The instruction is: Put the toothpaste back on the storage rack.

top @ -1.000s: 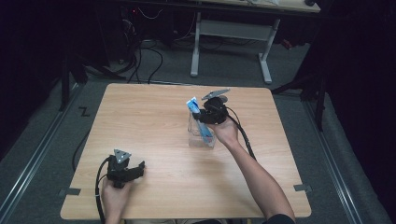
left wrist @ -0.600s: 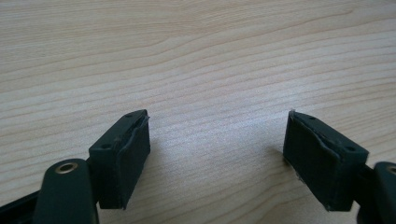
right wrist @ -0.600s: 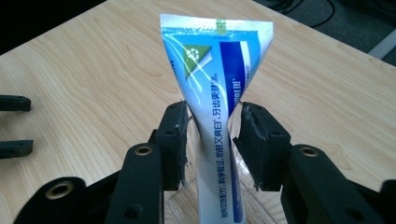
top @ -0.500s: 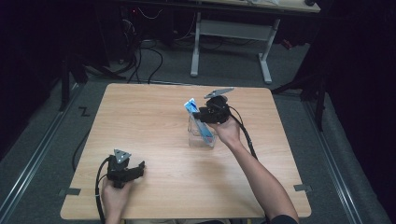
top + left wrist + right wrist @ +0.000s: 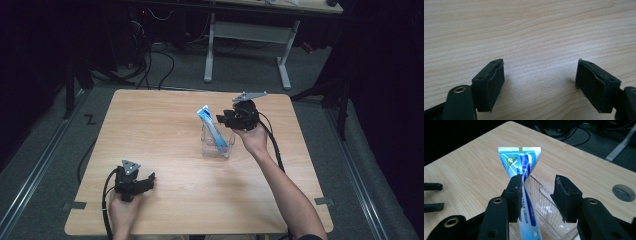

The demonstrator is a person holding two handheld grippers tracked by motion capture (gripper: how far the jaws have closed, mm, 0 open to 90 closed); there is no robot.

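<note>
Right gripper (image 5: 223,120), jaws now spreading off the toothpaste tube (image 5: 213,129) standing in the clear cup (image 5: 216,145); left gripper (image 5: 146,180) staying spread; tube's base hidden.

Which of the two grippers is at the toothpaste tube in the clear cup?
The right gripper, jaws open around the toothpaste tube standing in the clear cup. The left gripper rests near the table's near edge.

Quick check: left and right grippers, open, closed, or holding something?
Left gripper: open, nothing between its fingers, low over the table.
Right gripper: open, fingers apart around the tube standing in the clear cup.
</note>
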